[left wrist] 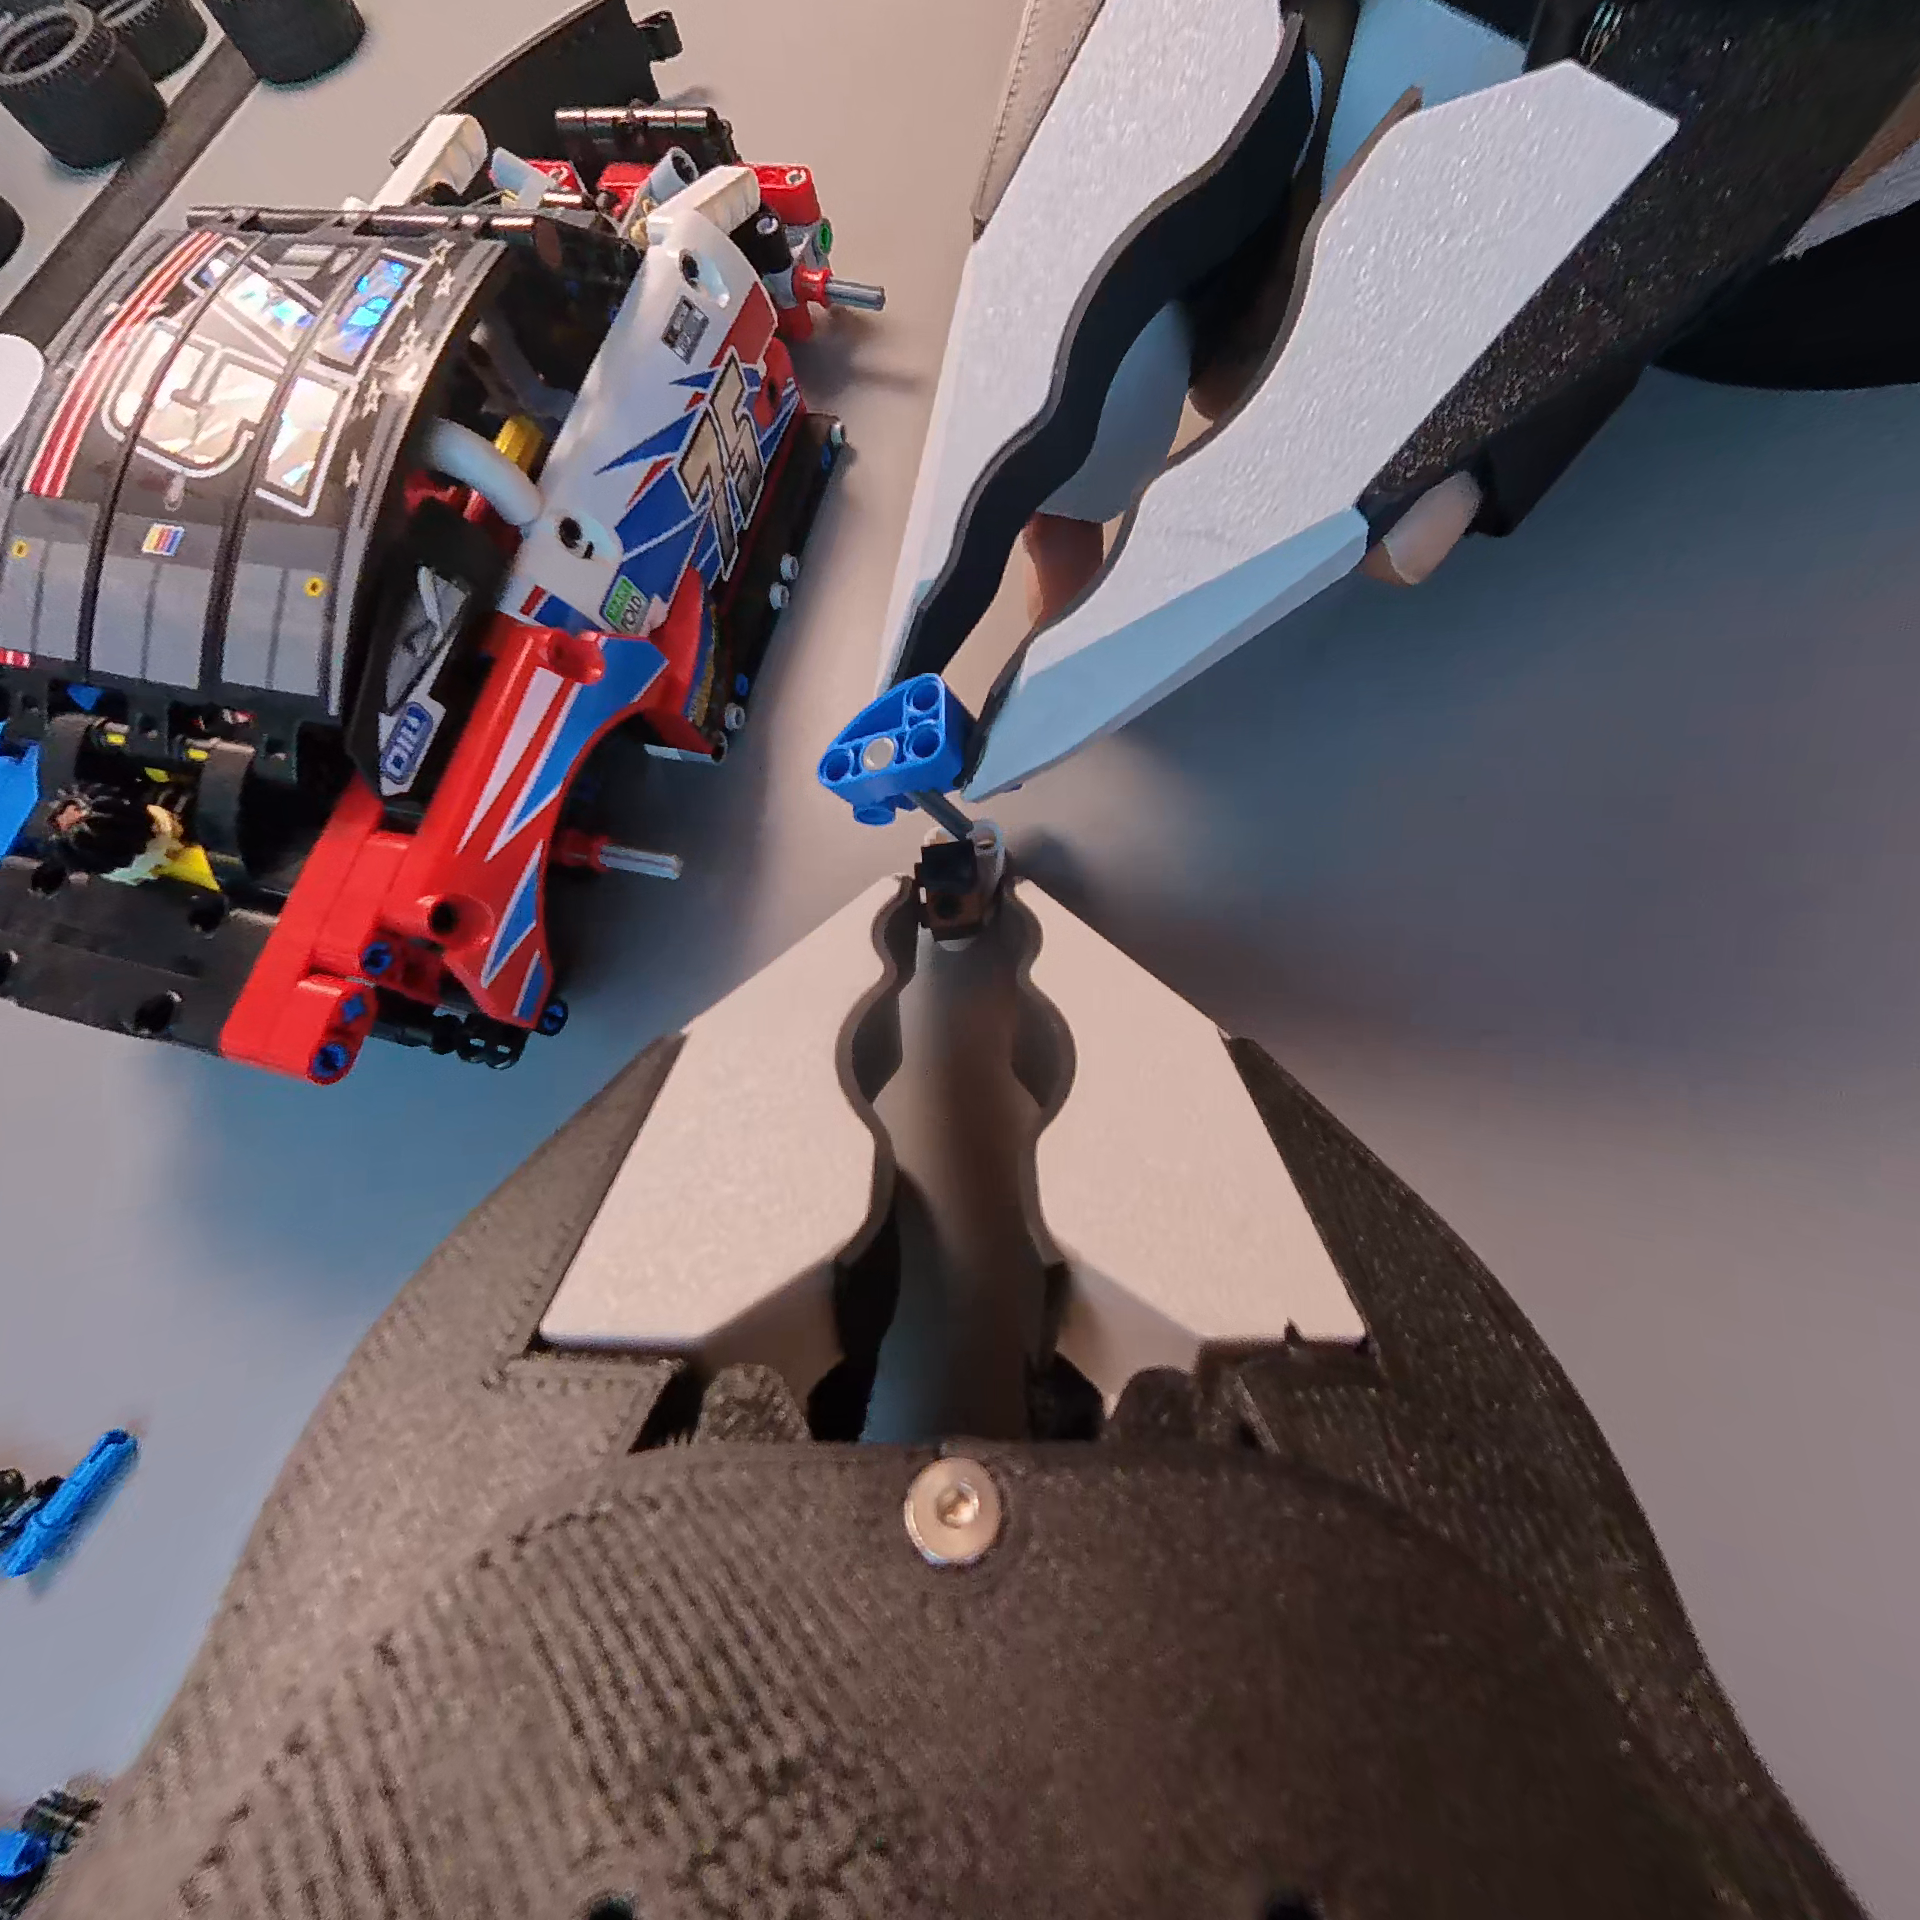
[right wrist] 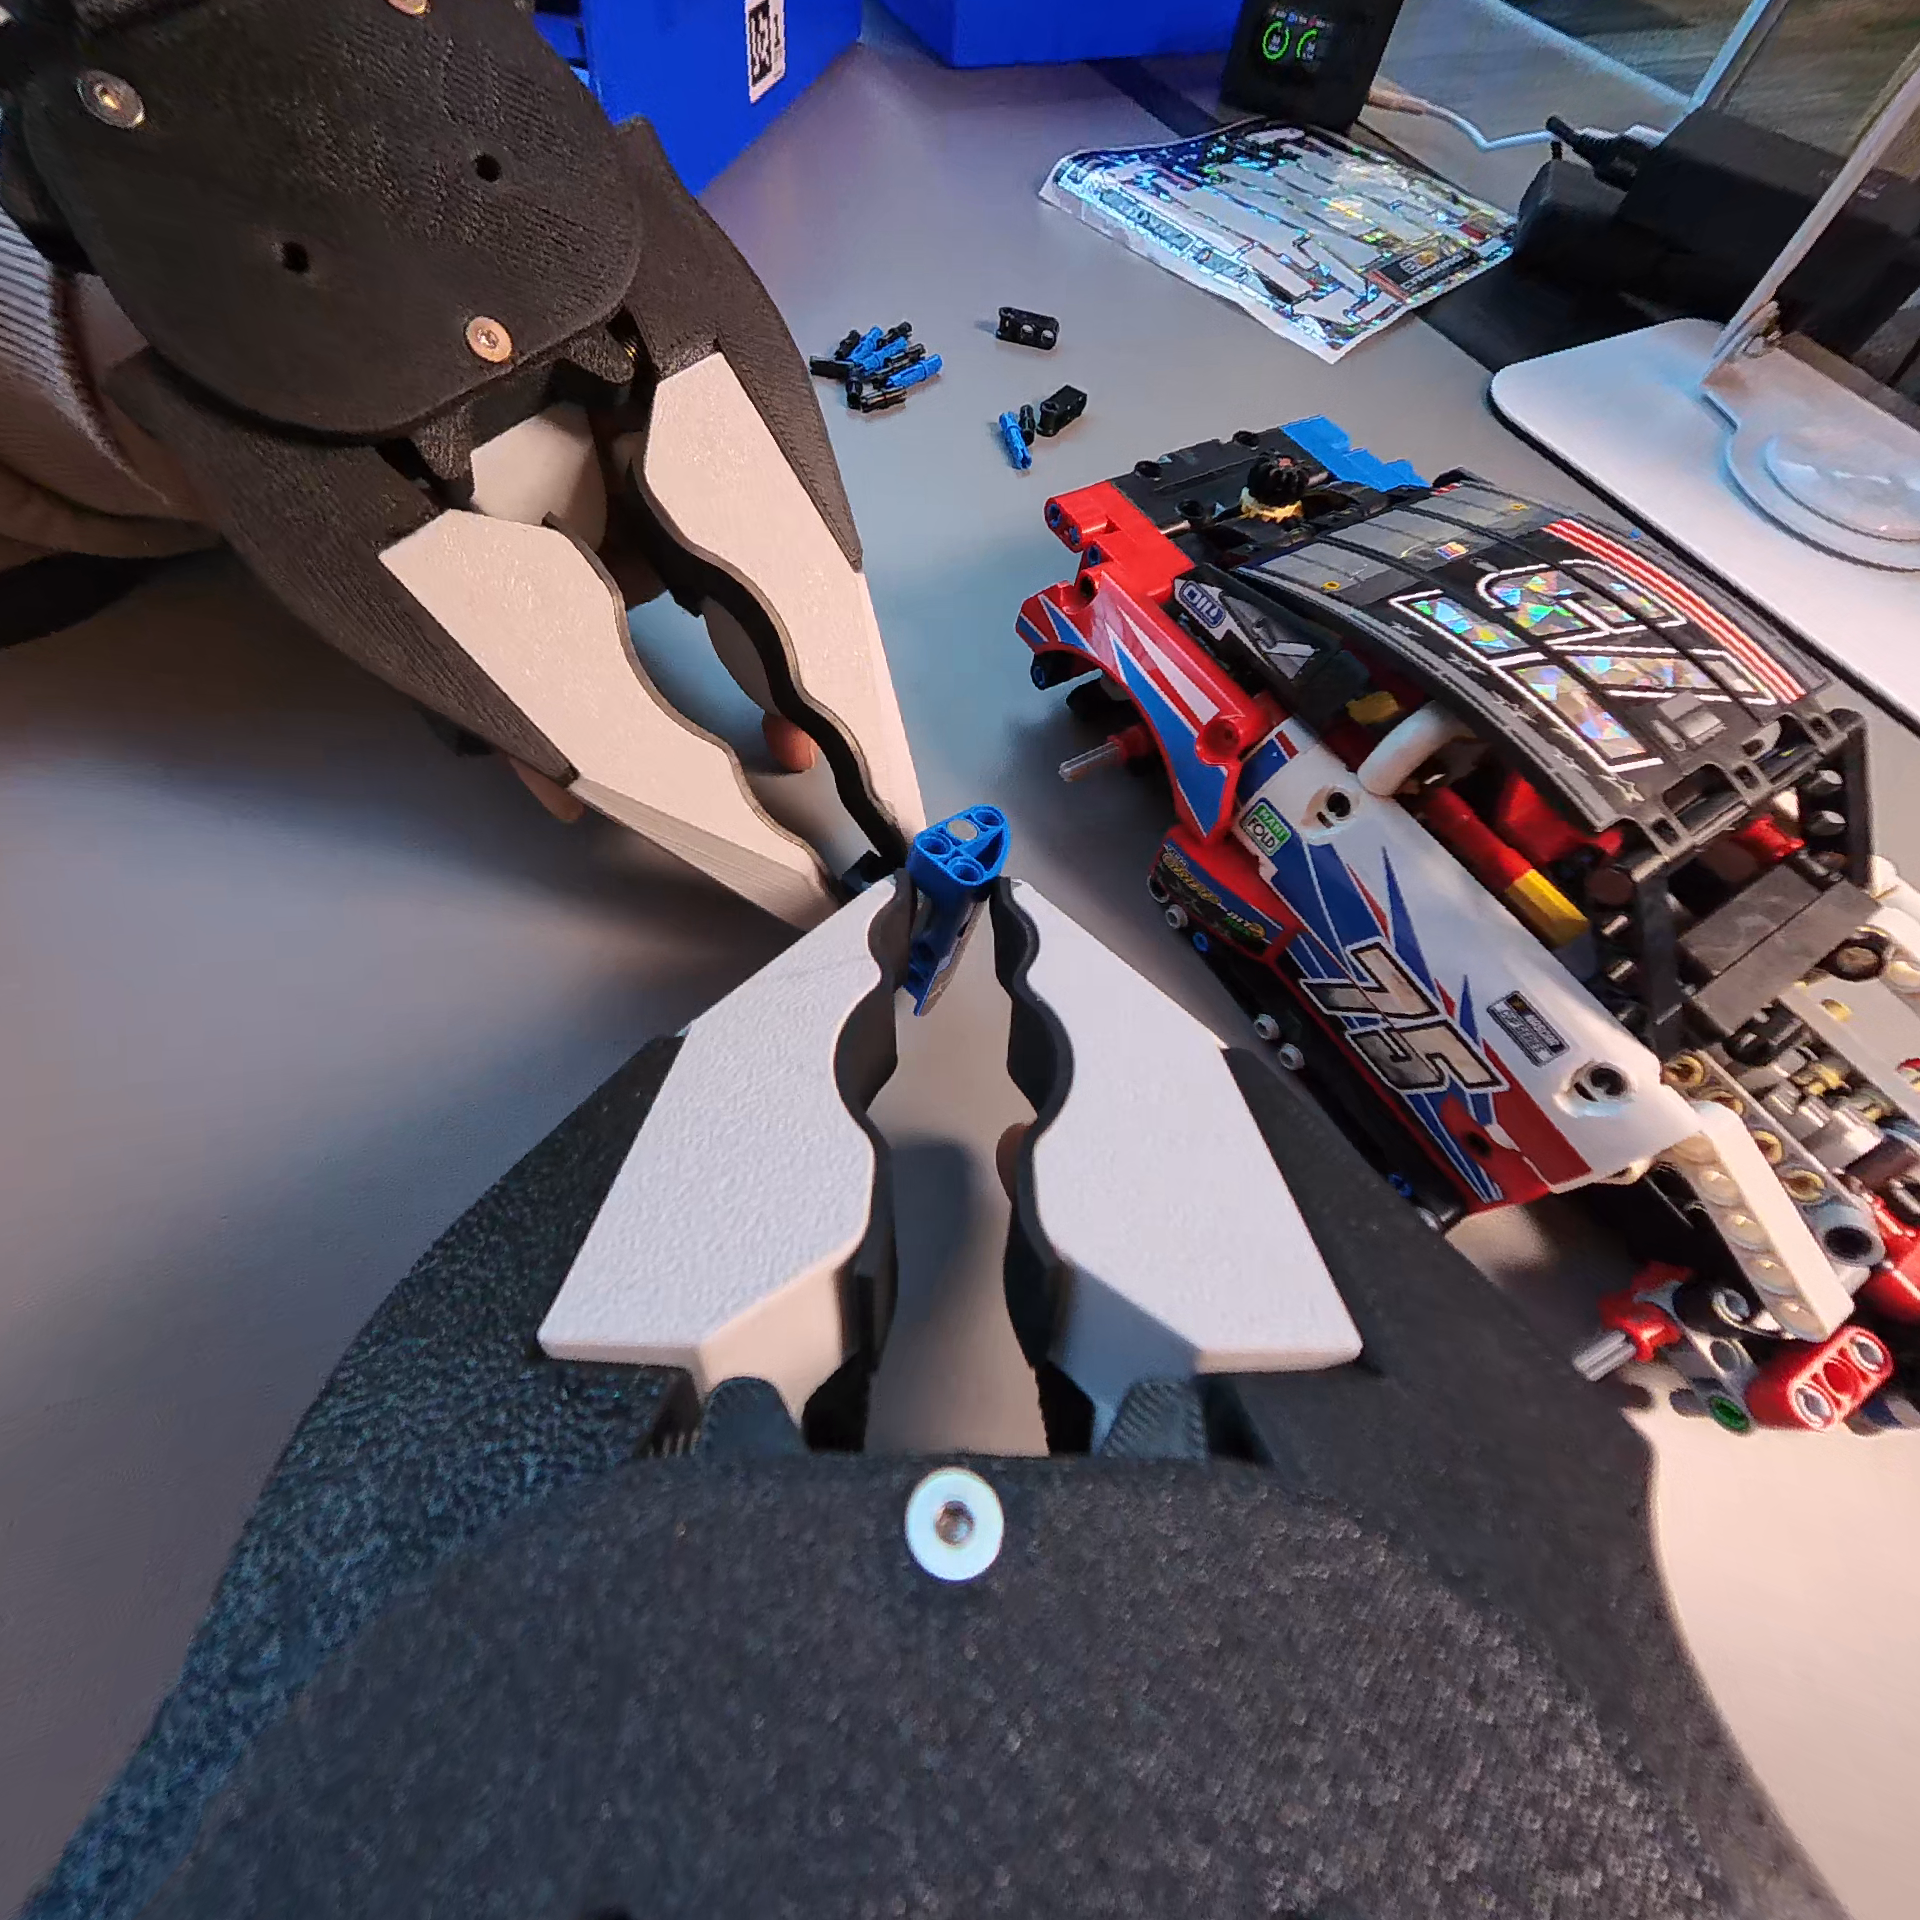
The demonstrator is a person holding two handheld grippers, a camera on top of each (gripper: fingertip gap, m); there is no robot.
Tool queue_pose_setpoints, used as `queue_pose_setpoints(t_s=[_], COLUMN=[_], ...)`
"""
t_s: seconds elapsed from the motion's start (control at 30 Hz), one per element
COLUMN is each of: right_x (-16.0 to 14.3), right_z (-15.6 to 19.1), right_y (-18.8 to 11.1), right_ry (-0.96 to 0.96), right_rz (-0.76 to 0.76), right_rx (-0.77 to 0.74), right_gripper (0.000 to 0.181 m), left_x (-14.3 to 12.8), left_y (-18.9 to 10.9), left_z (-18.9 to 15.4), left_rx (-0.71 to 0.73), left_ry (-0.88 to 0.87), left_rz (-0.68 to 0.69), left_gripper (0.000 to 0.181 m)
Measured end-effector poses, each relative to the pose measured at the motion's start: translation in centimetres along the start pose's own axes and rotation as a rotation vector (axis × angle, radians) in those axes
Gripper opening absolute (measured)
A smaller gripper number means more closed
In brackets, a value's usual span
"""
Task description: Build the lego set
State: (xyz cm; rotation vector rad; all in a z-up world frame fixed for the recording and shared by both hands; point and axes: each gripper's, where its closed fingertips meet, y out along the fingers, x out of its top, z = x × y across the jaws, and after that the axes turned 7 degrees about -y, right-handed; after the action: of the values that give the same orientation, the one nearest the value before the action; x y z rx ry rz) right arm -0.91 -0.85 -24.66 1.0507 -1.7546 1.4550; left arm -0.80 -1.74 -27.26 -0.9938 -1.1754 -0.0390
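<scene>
My right gripper (right wrist: 951,896) is shut on a small blue triangular Lego piece (right wrist: 956,847) and holds it above the grey table. My left gripper (left wrist: 956,902) is shut on a small black connector (left wrist: 948,883) with a pale part on it. In the left wrist view the right gripper (left wrist: 940,740) comes in from the upper right with the blue piece (left wrist: 883,743). A thin grey axle (left wrist: 951,816) runs from the blue piece to the black connector, and the two gripper tips nearly touch. The partly built red, white and blue race car (left wrist: 416,582) (right wrist: 1455,831) lies beside them.
Loose blue and black pins (right wrist: 883,358) and a shiny sticker sheet (right wrist: 1278,218) lie behind the car. Blue boxes (right wrist: 707,62) and a monitor stand (right wrist: 1714,416) stand at the back. Black tyres (left wrist: 83,94) and more blue pins (left wrist: 62,1507) lie on the car's far side. The tips of both grippers are at nearly the same place.
</scene>
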Motion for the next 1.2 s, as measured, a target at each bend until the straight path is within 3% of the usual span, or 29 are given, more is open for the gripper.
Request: queue_pose_setpoints(t_s=[0.03, 0.9, 1.2], right_x=[0.0, 1.2, 1.4], right_z=[0.0, -0.4, -2.6], right_y=[0.0, -0.6, 0.3], right_ry=[-0.001, 0.059, -0.021], right_rz=[-0.001, -0.094, -0.09], right_rx=[-0.001, 0.015, 0.034], right_gripper=[0.013, 0.013, 0.013], left_x=[0.0, 1.9, 3.1], left_y=[-0.1, -1.4, -0.4], left_z=[0.0, -0.1, 2.0], left_rx=[-0.004, -0.08, 0.039], left_ry=[0.001, -0.103, -0.121], left_rz=[-0.004, -0.132, -0.158], left_gripper=[0.013, 0.013, 0.013])
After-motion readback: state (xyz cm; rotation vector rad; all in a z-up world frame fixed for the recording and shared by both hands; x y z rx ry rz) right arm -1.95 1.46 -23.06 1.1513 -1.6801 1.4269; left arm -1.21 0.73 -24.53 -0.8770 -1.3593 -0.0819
